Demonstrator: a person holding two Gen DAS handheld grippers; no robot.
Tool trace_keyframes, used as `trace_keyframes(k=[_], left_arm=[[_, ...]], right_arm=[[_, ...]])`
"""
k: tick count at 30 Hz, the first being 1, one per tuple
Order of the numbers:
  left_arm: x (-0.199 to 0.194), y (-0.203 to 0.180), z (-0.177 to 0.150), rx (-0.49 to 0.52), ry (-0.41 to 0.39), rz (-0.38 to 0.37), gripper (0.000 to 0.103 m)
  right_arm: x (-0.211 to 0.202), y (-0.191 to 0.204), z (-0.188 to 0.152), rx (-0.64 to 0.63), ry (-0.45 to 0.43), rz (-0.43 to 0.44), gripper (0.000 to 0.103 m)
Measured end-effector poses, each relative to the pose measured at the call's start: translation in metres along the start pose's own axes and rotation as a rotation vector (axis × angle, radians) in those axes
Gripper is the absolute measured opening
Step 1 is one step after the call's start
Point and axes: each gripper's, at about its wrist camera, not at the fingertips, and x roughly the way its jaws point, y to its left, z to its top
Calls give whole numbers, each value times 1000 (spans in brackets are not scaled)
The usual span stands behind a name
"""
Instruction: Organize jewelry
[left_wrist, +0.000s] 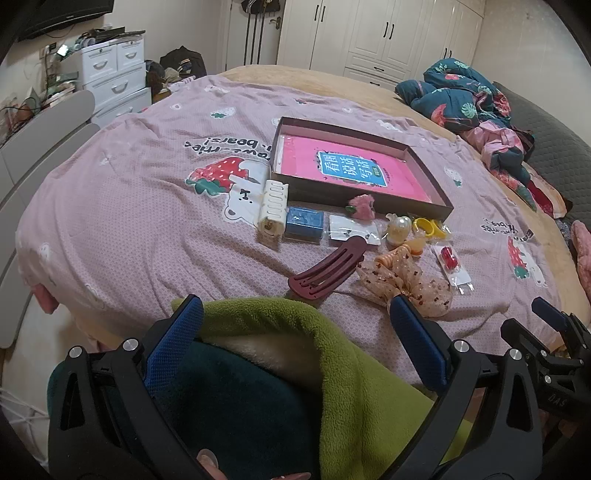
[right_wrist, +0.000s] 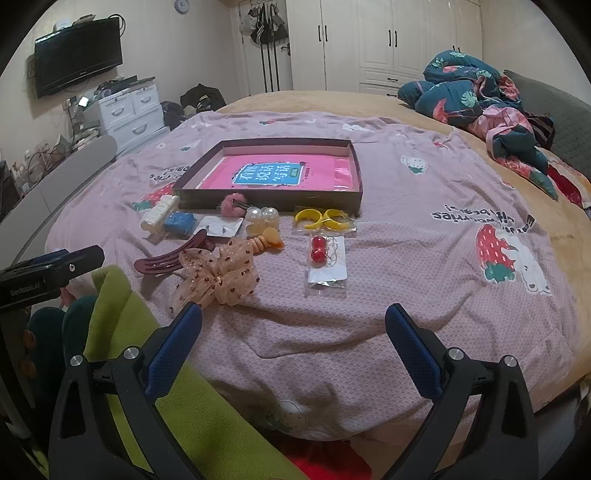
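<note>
You are facing bed (right_wrist: 424, 229) under pink strawberry-bear cover. Lying directly on it: shallow dark box (right_wrist: 275, 201) holding pink book (right_wrist: 269, 173); along its near wall, cream comb clip (right_wrist: 159, 213), blue case (right_wrist: 180, 222), earring card (right_wrist: 225, 226), pink pompom (right_wrist: 232, 203), pearl clips (right_wrist: 261, 218), yellow hoops (right_wrist: 323, 218). Nearer you: maroon hair clip (right_wrist: 168, 258), sheer bow (right_wrist: 218, 275), bagged red beads (right_wrist: 327, 260). Rumpled floral quilt (right_wrist: 480, 96) is sitting at far right.

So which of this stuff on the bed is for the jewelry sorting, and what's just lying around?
For the job:
shallow box
maroon hair clip
organza bow
yellow bangles
red earrings packet

Just lying about:
crumpled floral quilt
white drawer unit
wall TV
</note>
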Motion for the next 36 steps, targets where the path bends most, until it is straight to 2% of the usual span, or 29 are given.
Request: trace_keyframes(k=[20, 36], left_arm=[[4, 9, 2, -31, 5, 1, 95], [9, 54, 6, -142, -23, 29, 95]], right_arm=[[9, 2, 7, -27, 6, 10, 99], [45, 46, 18, -181, 87, 105, 99]])
